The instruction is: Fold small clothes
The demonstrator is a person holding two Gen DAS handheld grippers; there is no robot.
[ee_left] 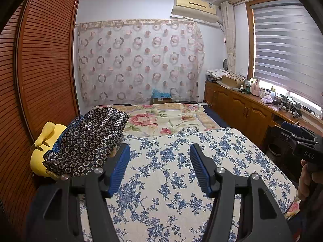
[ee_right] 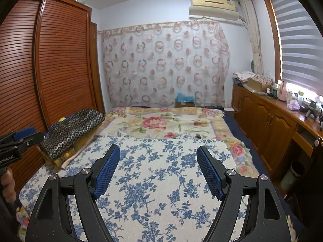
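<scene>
Two hand-held grippers, my left (ee_left: 159, 151) and right (ee_right: 158, 153), hover spread wide and empty over the blue-flowered bed cover (ee_right: 161, 181), the dark ring-patterned clothes (ee_left: 88, 139) lying bunched at its left edge.

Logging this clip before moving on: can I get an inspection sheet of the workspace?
Surface: cream cloth with blue flower print spread flat over the bed.
Job's things: dark folded garment with ring pattern at the left edge.
Clutter: yellow plush toy beside the garment.
Grippers: left gripper and right gripper both open, empty, above the cloth.
Cables: nothing seen.
Surroundings: brown slatted wardrobe, wooden sideboard, wall air conditioner.
</scene>
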